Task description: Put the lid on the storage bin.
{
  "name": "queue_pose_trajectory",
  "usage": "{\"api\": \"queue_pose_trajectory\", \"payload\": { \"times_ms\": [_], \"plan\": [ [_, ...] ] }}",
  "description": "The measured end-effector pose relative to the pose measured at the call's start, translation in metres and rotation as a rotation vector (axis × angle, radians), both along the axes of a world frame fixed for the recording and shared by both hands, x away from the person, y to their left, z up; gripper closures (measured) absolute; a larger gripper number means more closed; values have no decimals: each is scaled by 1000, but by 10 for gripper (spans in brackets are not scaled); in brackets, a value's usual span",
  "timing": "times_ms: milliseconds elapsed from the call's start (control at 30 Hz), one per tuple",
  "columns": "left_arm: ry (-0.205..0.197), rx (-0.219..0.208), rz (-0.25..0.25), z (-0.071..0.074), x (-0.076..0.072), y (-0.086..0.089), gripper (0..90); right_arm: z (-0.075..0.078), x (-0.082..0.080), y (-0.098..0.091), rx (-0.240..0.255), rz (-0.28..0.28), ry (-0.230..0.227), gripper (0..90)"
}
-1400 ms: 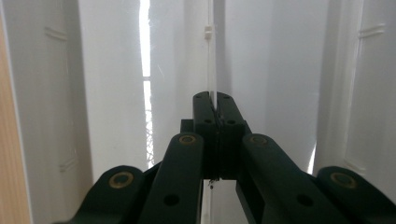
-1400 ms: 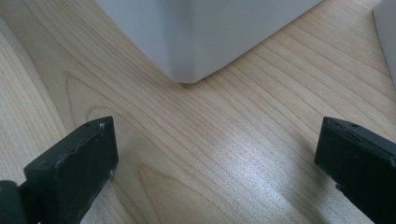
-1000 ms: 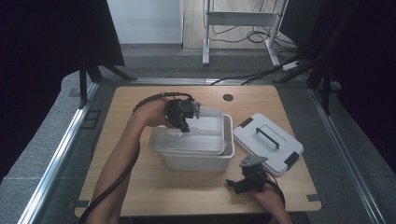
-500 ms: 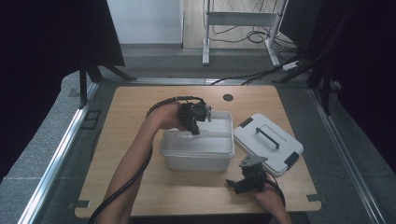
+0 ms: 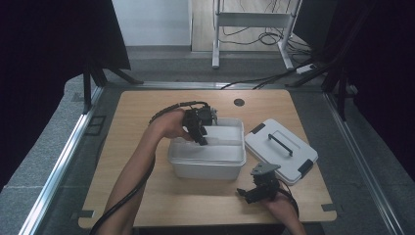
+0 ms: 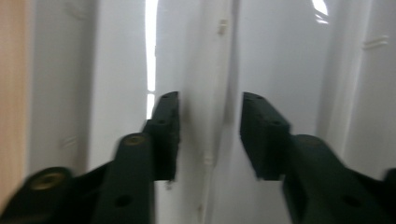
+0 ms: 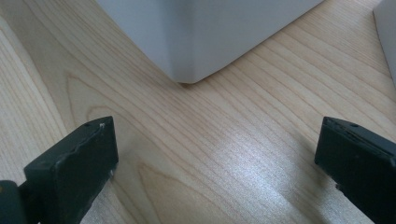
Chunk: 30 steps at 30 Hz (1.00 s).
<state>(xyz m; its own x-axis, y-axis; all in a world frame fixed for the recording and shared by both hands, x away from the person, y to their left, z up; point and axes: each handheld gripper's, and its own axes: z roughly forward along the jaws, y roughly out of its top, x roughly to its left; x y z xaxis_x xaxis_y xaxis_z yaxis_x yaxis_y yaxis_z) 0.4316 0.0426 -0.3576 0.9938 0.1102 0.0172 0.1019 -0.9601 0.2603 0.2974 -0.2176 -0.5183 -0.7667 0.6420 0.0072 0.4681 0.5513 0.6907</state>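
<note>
The left gripper's (image 5: 199, 138) fingers (image 6: 164, 130) stand apart astride the bin's (image 5: 208, 161) far-left wall, seemingly to grip the rim, though blur hides any contact. Right of the bin lies its lid (image 5: 280, 150). The right gripper (image 5: 257, 190), jaws wide, rests idle at the near edge.

Left gripper (image 5: 201, 139) part-open, right gripper (image 5: 248, 193) wide apart

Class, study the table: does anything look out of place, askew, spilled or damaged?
The lid is off the white bin, lying askew on the table beside it. Nothing looks spilled or damaged.
</note>
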Motion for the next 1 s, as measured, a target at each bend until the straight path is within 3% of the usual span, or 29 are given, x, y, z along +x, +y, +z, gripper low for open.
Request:
{"api": "queue_pose_trajectory", "payload": {
  "times_ms": [100, 300, 533, 1000],
  "plan": [
    [-27, -18, 25, 7, -2, 9, 421, 0, 0, 0, 0, 1, 0, 0],
    [-81, -51, 65, 17, -6, 32, 295, 0, 0, 0, 0, 1, 0, 0],
    [-116, -67, 144, 19, -14, 66, 194, 0, 0, 0, 0, 0, 0, 0],
    [-142, -102, 291, 10, -29, 133, 141, 0, 0, 0, -2, 1, 0, 0]
  ]
}}
